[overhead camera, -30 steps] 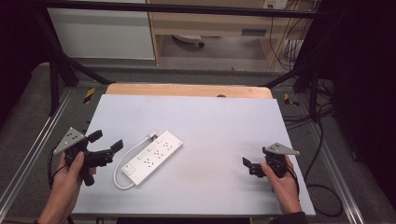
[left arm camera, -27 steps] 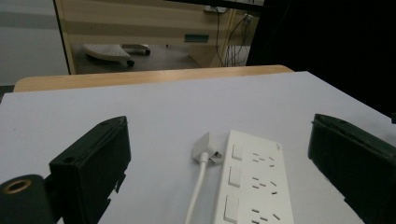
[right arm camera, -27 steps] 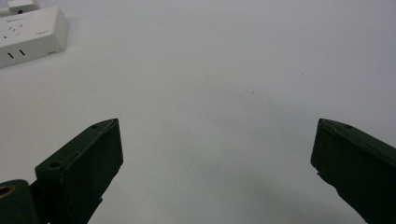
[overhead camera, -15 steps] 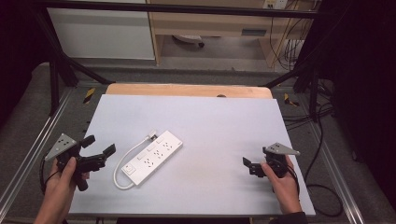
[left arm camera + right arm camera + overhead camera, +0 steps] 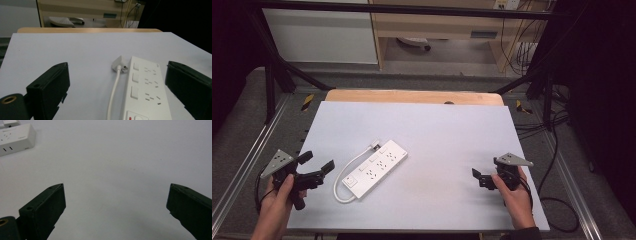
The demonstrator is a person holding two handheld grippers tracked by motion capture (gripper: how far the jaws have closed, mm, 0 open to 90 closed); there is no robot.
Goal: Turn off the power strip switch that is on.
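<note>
A white power strip (image 5: 376,167) lies slantwise on the pale table sheet (image 5: 447,130), left of centre. Its white cord (image 5: 351,167) loops back along its left side, with the plug (image 5: 373,145) resting by its far end. My left gripper (image 5: 318,161) is open at the table's left edge, jaws pointing at the strip from a short distance. In the left gripper view the power strip (image 5: 143,87) and plug (image 5: 120,63) lie between and beyond the wide jaws. My right gripper (image 5: 479,178) is open at the front right over bare sheet. The right gripper view catches the strip's end (image 5: 15,136) far off.
A wooden strip (image 5: 412,96) borders the table's far edge. Metal rails (image 5: 242,165) run along both sides of the table. Cables (image 5: 557,210) lie on the floor to the right. Shelving (image 5: 437,25) stands beyond the table.
My left gripper has drawn back leftward and toward the person, away from the power strip, out to the table's left edge. The right gripper and the strip have stayed put.
</note>
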